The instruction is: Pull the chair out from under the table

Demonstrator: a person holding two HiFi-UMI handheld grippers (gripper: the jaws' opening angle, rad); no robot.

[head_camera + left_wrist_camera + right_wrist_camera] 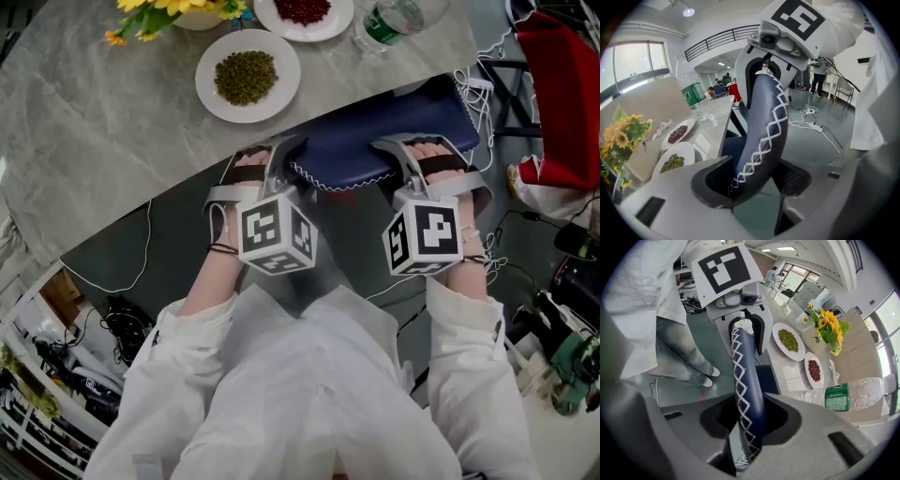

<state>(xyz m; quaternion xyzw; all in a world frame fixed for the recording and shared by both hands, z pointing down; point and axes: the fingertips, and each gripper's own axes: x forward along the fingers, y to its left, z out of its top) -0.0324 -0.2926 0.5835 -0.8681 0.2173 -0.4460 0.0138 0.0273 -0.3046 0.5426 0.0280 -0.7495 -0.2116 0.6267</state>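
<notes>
- The head view is showing both grippers side by side on the top edge of the chair [375,131]. The chair is sitting tucked against the grey table [94,141], with its navy backrest [412,112] poking out just past the table's edge.
- The left gripper [272,159] is clamping the backrest. Its own view is showing the white cross-stitched edge [764,126] seated in one jaw's notch with the other jaw pressing against it.
- The right gripper [427,155] is doing the same. In its view the stitched edge [747,394] is running down between the two jaws, pinched there.
- Each gripper view is also catching the other gripper at the far end of the backrest: the right gripper [766,70] from the left, the left gripper [743,329] from the right.
- Only the left gripper view is showing a person standing [818,75] far back in the room. Only the right gripper view is showing jeans-clad legs [679,357] beside the chair.
- Counting: one chair, two grippers, two plates, one bottle [394,21] and one bunch of sunflowers [159,14].
- One plate [208,70] is holding green beans, the other plate [328,30] red ones.
- The chair's seat and legs are lying hidden under the tabletop. The bottle, the red-bean plate and the flowers are being cut off by the head view's top edge.
</notes>
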